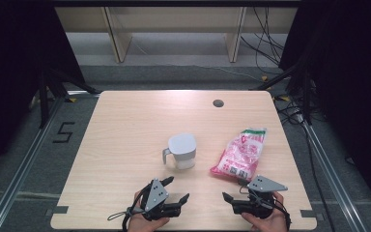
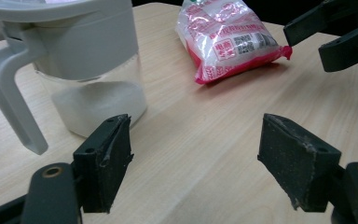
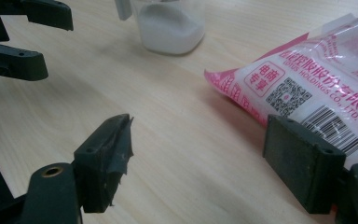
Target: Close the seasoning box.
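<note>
At the bottom of the frame we hold the left gripper (image 1: 174, 191) and the right gripper (image 1: 232, 200), both with fingers apart and empty. Just above them, in the middle, stands the grey-lidded clear plastic jug (image 1: 182, 151) with white powder; to its right lies the pink and white plastic bag (image 1: 240, 153). We judge no step is begun; next probably a grasp on the bag or the jug handle. The pale wooden counter (image 1: 125, 130) is bare further up, with grey floor (image 1: 174, 50) behind.

Left black two-jaw gripper (image 1: 178, 188): jaws wide apart, hand-held at near table edge. Right black two-jaw gripper (image 1: 227, 198): likewise spread, holding nothing.
</note>
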`<state>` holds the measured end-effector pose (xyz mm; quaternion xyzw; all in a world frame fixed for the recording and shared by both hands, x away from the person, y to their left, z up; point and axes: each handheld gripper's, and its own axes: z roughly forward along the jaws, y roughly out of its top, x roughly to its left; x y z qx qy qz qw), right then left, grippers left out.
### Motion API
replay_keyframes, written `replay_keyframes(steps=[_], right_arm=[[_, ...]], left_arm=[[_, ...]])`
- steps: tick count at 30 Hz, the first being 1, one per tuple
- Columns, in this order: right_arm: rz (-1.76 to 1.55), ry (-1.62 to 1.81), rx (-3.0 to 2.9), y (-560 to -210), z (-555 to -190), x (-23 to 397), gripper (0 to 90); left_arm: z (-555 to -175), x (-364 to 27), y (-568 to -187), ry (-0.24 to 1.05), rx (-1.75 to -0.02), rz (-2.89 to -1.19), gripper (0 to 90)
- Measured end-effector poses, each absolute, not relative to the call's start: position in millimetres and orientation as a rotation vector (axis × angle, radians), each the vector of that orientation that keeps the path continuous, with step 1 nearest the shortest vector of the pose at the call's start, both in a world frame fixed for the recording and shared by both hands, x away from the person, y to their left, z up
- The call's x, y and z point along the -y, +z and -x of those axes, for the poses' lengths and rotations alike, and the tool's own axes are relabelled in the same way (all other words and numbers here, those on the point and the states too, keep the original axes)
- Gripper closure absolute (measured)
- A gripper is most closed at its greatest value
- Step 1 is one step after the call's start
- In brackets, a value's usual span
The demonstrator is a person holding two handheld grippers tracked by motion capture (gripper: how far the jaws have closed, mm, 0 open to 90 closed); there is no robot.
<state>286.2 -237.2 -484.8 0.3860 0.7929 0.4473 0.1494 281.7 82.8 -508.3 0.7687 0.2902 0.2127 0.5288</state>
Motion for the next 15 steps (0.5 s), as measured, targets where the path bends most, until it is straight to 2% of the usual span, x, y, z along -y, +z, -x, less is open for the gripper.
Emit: replay_keyframes(steps=[15], right_arm=[[-1.091,1.23,-2.352,-495.5,-270.8,231.8,25.4]], left_arm=[[-265.3,-79.3,-514.8,0.484,-0.692,-1.86,23.8]])
